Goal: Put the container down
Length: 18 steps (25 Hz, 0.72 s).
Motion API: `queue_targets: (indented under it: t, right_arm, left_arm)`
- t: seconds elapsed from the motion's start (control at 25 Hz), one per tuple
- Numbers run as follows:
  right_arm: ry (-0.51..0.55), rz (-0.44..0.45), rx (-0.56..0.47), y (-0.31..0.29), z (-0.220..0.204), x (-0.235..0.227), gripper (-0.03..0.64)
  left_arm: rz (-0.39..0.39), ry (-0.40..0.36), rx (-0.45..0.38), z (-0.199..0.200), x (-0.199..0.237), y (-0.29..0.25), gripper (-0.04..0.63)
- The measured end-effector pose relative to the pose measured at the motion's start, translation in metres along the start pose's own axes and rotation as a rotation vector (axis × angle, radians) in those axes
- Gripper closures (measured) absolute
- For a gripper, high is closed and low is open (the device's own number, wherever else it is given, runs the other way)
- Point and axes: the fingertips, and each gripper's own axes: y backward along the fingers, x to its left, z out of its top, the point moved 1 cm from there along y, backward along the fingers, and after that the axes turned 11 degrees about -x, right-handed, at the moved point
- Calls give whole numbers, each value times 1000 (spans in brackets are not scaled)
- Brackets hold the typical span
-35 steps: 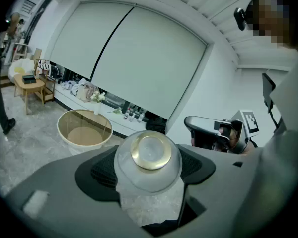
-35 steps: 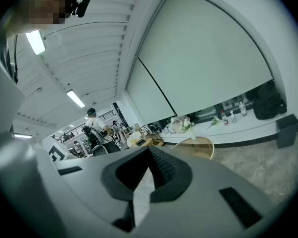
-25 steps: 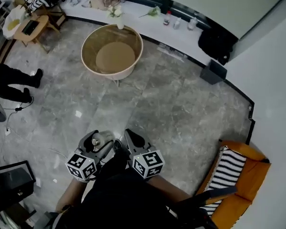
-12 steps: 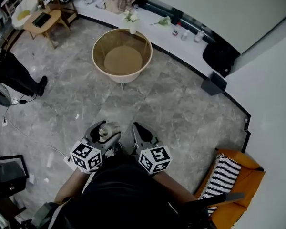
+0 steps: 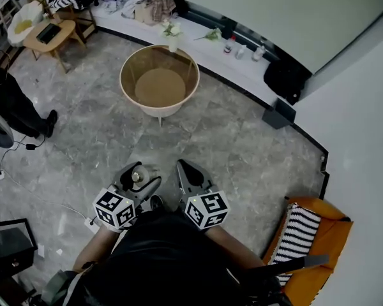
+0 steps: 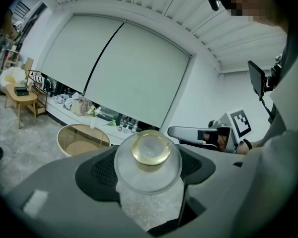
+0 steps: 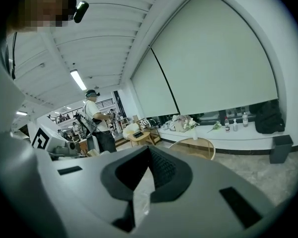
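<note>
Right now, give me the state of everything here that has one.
left gripper, shut on the container, held above the floor.
container, gold lid on, clamped between the jaws.
right gripper, shut, empty.
window blinds, lowered.

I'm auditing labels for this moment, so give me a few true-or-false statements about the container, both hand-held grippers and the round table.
1. The left hand-held gripper is shut on the container. True.
2. The container stands on the round table. False: it is held in the jaws above the floor, well apart from the table.
3. The right hand-held gripper holds a bottle. False: its jaws are together with nothing between them.
4. The container's lid is gold. True.
5. A vase of flowers sits inside the table. False: the vase stands on the ledge behind it.
</note>
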Motion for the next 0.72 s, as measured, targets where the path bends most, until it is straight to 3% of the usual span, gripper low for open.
queue_targets:
  t: [0.4,0.72]
  right_arm:
    - [10,-41,20,-19,-13,14,609]
    - [-22,-20,27,-50,-17,4,609]
  left_arm:
    - [-12,22,-15,8,38,13,253]
    - [20,29,15,9,62,-3,253]
